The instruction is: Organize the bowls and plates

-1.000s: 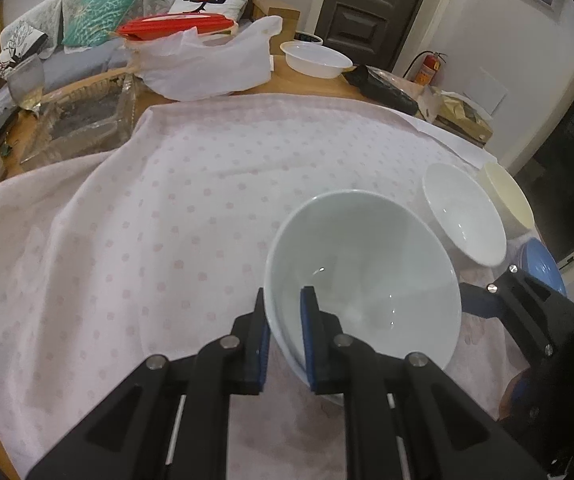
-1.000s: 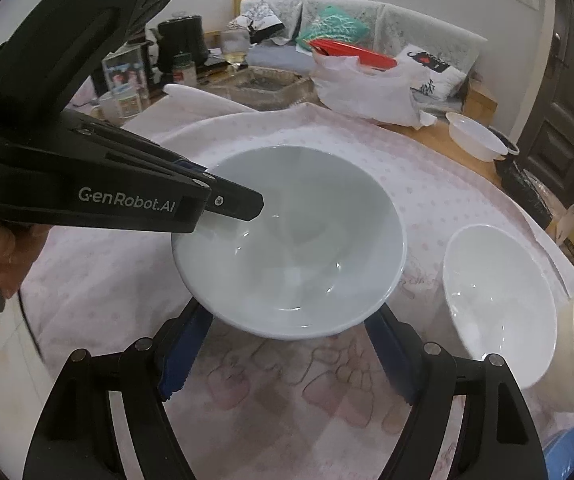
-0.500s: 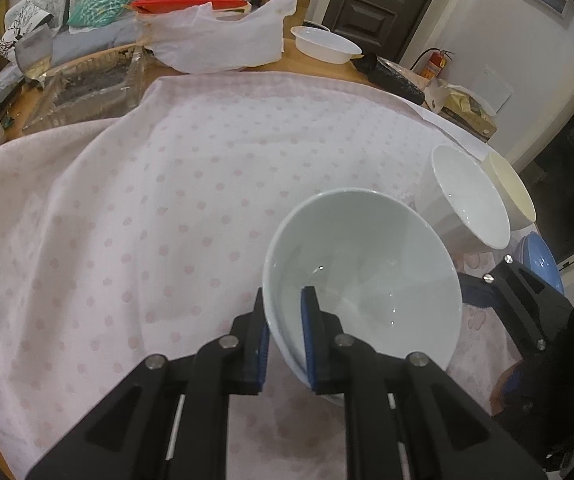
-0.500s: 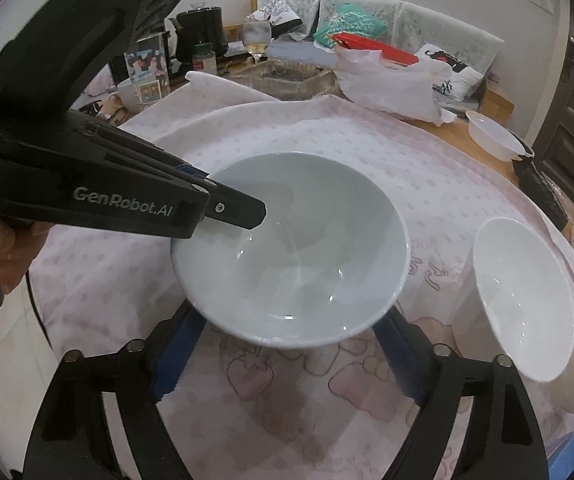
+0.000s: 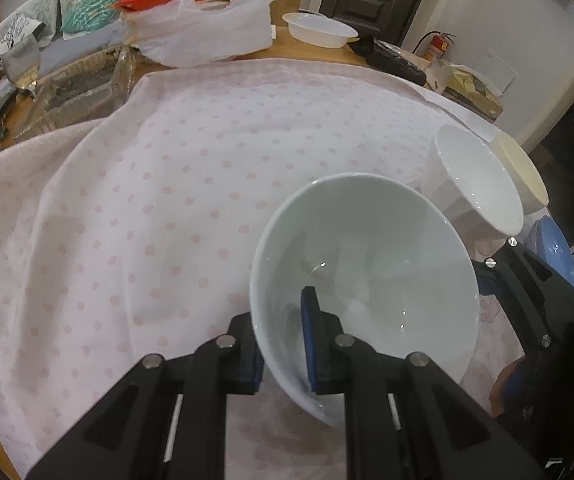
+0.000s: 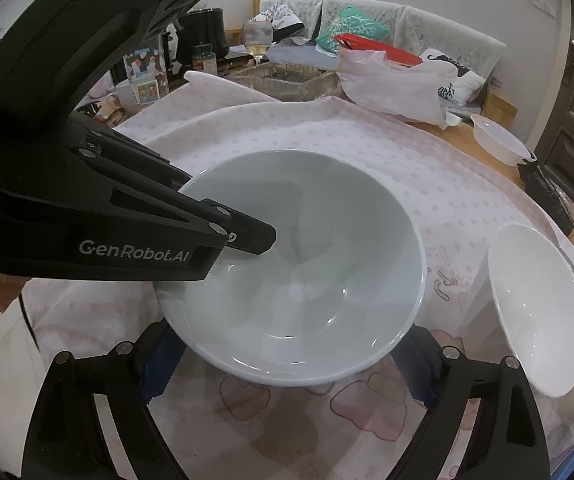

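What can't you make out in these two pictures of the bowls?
- Right wrist view: whether the big bowl rests on the cloth; its own body hides its base.
- Right wrist view: the right gripper is opening, its pads partly behind that bowl.
- Left wrist view: the blue dish, half hidden by the black finger.
- Both views: the cream bowl, behind the white bowl.

Left gripper (image 5: 283, 344) is clamped on the near-left rim of a pale grey-white bowl (image 5: 367, 276), one blue pad inside the wall, the other outside. The bowl sits tilted above a pink-dotted cloth (image 5: 147, 200). To the far right, a white bowl (image 5: 479, 184) leans beside a cream bowl (image 5: 523, 172), a blue dish (image 5: 555, 252) just nearer; the right gripper (image 5: 527, 288) shows at the right edge.
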Available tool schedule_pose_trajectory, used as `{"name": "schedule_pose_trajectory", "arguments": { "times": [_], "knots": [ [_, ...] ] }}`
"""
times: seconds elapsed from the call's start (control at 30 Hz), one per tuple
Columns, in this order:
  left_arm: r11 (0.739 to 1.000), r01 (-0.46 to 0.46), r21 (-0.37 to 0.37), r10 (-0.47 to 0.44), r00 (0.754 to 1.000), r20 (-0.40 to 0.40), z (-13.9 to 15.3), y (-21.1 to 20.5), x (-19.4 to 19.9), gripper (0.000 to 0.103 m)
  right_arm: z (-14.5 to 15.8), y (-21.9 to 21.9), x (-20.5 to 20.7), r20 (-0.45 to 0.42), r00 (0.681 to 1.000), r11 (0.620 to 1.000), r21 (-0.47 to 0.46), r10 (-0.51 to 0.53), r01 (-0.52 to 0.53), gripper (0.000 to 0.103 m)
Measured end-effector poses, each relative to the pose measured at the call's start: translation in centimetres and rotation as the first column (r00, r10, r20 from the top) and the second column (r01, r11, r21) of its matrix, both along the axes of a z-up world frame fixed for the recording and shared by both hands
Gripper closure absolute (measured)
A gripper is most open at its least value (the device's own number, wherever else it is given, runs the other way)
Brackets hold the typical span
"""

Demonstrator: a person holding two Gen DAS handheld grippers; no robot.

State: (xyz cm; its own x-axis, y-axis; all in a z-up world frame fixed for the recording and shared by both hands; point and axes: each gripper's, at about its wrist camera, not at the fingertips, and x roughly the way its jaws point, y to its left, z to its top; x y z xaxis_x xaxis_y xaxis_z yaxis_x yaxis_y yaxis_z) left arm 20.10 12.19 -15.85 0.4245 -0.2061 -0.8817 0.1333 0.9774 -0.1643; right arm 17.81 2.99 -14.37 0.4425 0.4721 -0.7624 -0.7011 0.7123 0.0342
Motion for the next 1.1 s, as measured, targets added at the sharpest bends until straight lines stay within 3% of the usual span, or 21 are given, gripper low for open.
{"name": "schedule_pose_trajectory", "arguments": {
  "times": [0.5,1.1],
  "knots": [
    [0.998,0.050,0.032,-0.053,0.995,0.086,5.9,-4.8,-2.2,0.091,4.9,-5.0,-2.4,0.066,0.996,0.997,0.061,-0.056,0.052,0.014],
    [0.980,0.185,0.068,-0.192,0.973,0.130,9.4,-17.4,-4.2,0.091,7.1,-16.1,-5.6,0.104,0.975,0.978,0.095,-0.195,0.185,0.014]
  ]
}}
